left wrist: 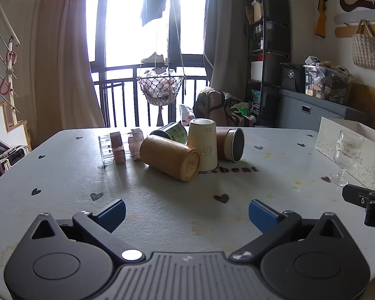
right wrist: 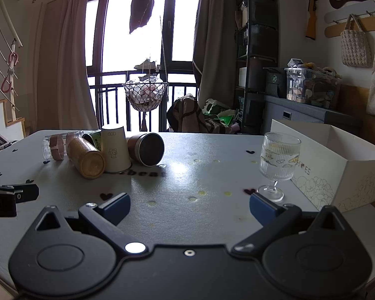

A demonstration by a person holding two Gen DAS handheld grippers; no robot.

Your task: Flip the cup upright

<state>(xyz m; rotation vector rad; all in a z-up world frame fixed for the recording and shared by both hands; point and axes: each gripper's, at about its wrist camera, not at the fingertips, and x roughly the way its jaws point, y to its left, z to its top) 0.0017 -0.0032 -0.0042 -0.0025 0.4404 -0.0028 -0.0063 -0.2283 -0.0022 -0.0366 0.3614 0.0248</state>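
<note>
Left gripper [left wrist: 187, 212]: fingers wide apart, nothing between, low over near edge of table [left wrist: 62, 175]. Right gripper [right wrist: 189, 208]: same, fingers apart, holding nothing.

Cup cluster at far centre-left of table. Cream paper cup [left wrist: 203, 148] stands mouth-down. Touching its left: wooden cup [left wrist: 171, 157] on its side, base toward cam. Right of it: brown cup [left wrist: 231, 144] on its side, dark opening facing near-right. Green can [left wrist: 172, 132] lying behind. Clear tumbler [left wrist: 115, 147] on side, far left.

Stemmed glass [right wrist: 277, 162] upright at right, just beside white box [right wrist: 337, 165].
</note>
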